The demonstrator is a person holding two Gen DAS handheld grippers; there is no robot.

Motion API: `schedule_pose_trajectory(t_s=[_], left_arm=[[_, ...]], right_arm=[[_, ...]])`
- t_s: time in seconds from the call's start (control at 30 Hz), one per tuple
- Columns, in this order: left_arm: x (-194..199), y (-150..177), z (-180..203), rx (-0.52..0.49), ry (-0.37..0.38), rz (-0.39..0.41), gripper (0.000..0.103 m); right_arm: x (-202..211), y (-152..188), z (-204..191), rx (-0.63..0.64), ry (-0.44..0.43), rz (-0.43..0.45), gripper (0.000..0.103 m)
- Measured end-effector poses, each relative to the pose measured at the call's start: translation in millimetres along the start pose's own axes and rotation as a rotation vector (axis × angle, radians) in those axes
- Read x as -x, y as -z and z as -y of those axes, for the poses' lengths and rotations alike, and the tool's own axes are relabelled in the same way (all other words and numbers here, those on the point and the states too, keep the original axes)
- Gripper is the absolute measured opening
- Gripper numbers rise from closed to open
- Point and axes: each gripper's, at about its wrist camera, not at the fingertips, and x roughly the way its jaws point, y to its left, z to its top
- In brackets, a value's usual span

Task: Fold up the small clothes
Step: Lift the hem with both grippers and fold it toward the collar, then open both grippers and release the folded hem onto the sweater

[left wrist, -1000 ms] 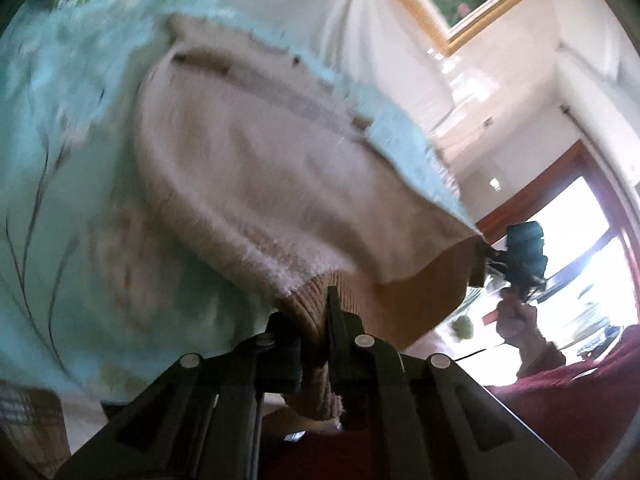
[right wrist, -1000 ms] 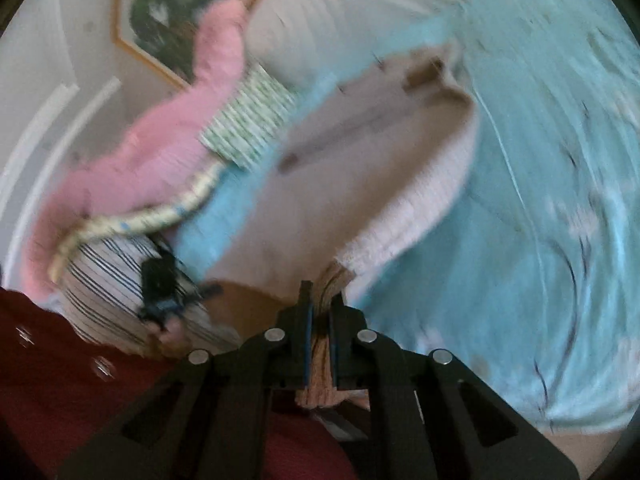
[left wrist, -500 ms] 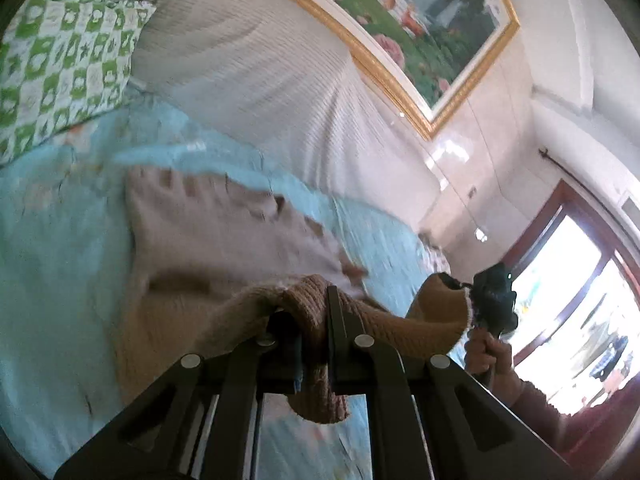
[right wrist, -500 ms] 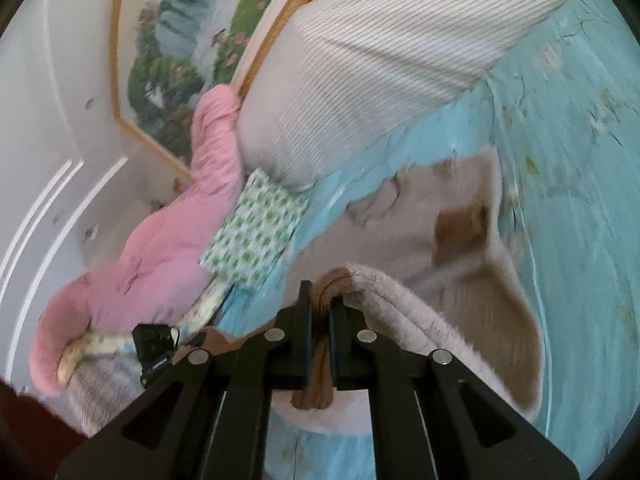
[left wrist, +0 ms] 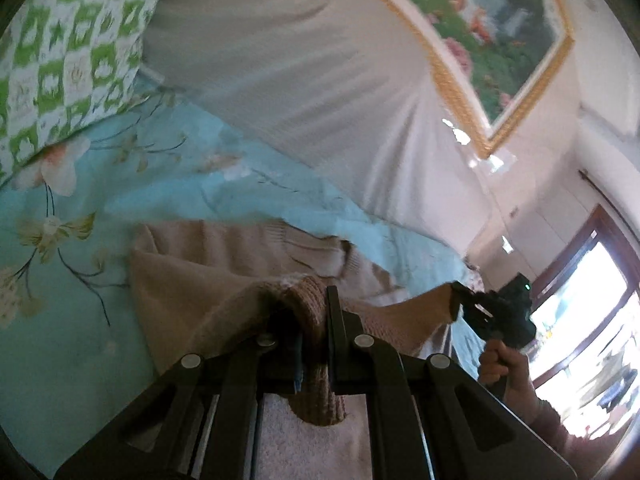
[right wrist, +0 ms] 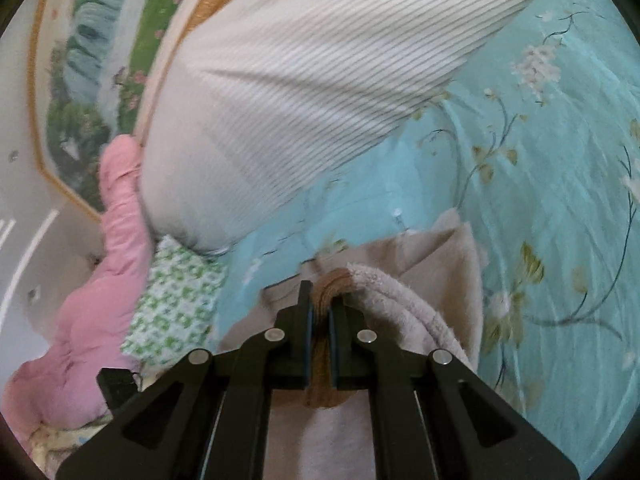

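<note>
While both grippers pinch sweater point(left wrist: 224, 276), hem lifted off bedsheet point(left wrist: 60, 320).

No readable text, labels, brands or numbers anywhere: none on the sweater point(left wrist: 224, 280), bedspread point(right wrist: 540, 168), pillow point(left wrist: 60, 60) or framed painting point(left wrist: 500, 32).

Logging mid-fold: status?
Left gripper and right gripper shut on beige sweater hem. Folding over turquoise bedsheet. Nothing in the way.
</note>
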Motion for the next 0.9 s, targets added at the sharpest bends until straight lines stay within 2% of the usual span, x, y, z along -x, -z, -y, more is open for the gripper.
schedule_pose_trajectory(t_s=[0.23,0.37,0.43,0.5,0.53,0.57,0.6,0.63,0.73,0.8,0.9], left_arm=[[-51.6,-15.8,-36.0,0.054,-0.081,-0.043,0.007],[-70.8,-11.2,-54.7,0.098,-0.128,-0.093,0.012],[-68.0,-6.4,-57.4,0.114,-0.12,-0.106,0.012],[-57.6,-2.2,-53.5,0.113,-0.12,-0.103,0.019],[-50.7,1.5,-50.6,0.111,-0.129,-0.102,0.028],[-41.9,5.9,-47.5,0.113,-0.126,-0.093,0.031],[-31.7,11.7,-43.5,0.121,-0.111,-0.08,0.035],[-20.2,20.9,-36.5,0.126,-0.083,-0.075,0.035],[-8.9,45.7,-12.2,0.108,-0.011,-0.095,0.035],[-20.0,60.2,8.0,0.083,0.03,-0.143,0.037],[-50.0,70.7,32.4,0.014,0.046,-0.232,0.037]], right_arm=[[-36.3,-6.2,22.3,-0.008,0.104,0.003,0.007],[-57.8,-6.6,33.3,-0.016,0.157,-0.036,0.01],[-64.2,-5.7,39.8,-0.032,0.196,-0.067,0.011],[-60.1,-4.1,40.9,-0.032,0.214,-0.071,0.015],[-55.5,-3.6,40.0,-0.026,0.214,-0.064,0.026],[-47.5,-2.9,38.2,-0.018,0.222,-0.047,0.043],[-36.8,-1.8,34.9,-0.008,0.23,-0.021,0.051],[-28.3,-0.2,31.7,0.007,0.229,-0.002,0.055],[-8.2,14.7,9.7,0.113,0.183,0.012,0.055],[-16.2,37.0,-14.4,0.225,0.123,-0.063,0.055],[-45.9,71.6,-44.4,0.362,0.038,-0.246,0.055]])
